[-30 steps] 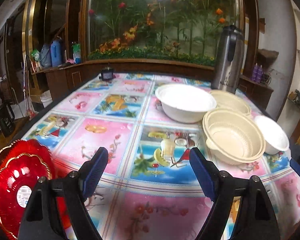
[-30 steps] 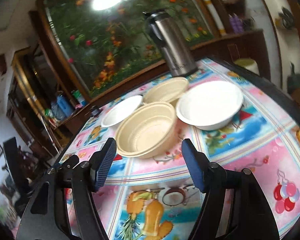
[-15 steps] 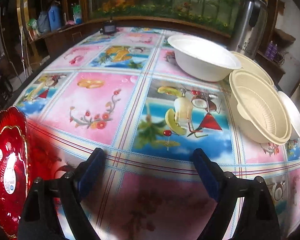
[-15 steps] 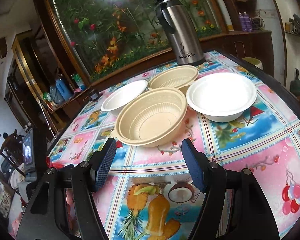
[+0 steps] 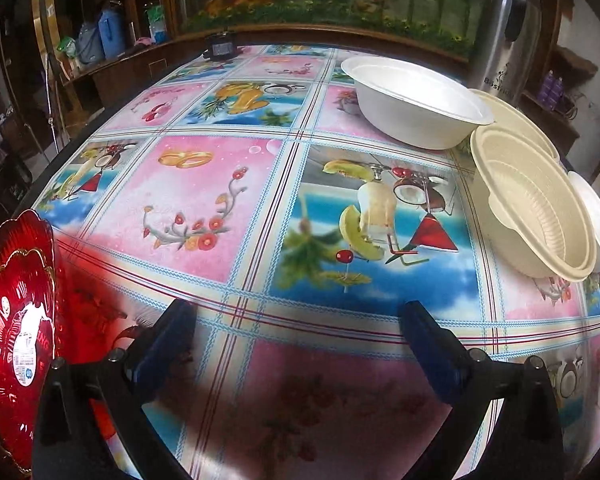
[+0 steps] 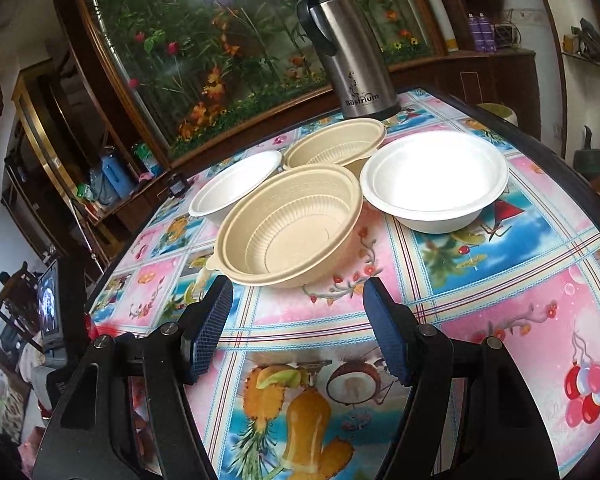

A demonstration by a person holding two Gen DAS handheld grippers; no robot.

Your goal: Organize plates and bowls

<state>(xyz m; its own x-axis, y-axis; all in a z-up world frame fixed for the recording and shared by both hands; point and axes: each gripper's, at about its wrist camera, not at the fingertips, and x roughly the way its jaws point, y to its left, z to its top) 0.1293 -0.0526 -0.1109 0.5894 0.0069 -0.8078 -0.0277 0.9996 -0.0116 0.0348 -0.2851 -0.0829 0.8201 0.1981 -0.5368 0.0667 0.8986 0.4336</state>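
Note:
Several bowls stand grouped on the patterned table. A beige ribbed bowl [image 6: 290, 228] is nearest my right gripper [image 6: 298, 320], which is open and empty just short of it. Behind it are a second beige bowl [image 6: 336, 144], a white bowl [image 6: 434, 184] to the right and another white bowl [image 6: 236, 188] to the left. In the left wrist view the beige bowl [image 5: 536, 208] and white bowl [image 5: 412, 100] sit at the right. Red scalloped plates [image 5: 16, 324] lie at the left edge. My left gripper [image 5: 296, 328] is open and empty over the tablecloth.
A steel thermos [image 6: 346, 48] stands behind the bowls near the far table edge. A small black device [image 5: 220, 46] sits at the far edge. A wooden cabinet with bottles [image 5: 108, 40] lies beyond the table. The tablecloth [image 5: 204, 188] has bare squares at left centre.
My left gripper has tilted down and moved closer to the table. My right gripper has moved closer to the near beige bowl. Both stay open.

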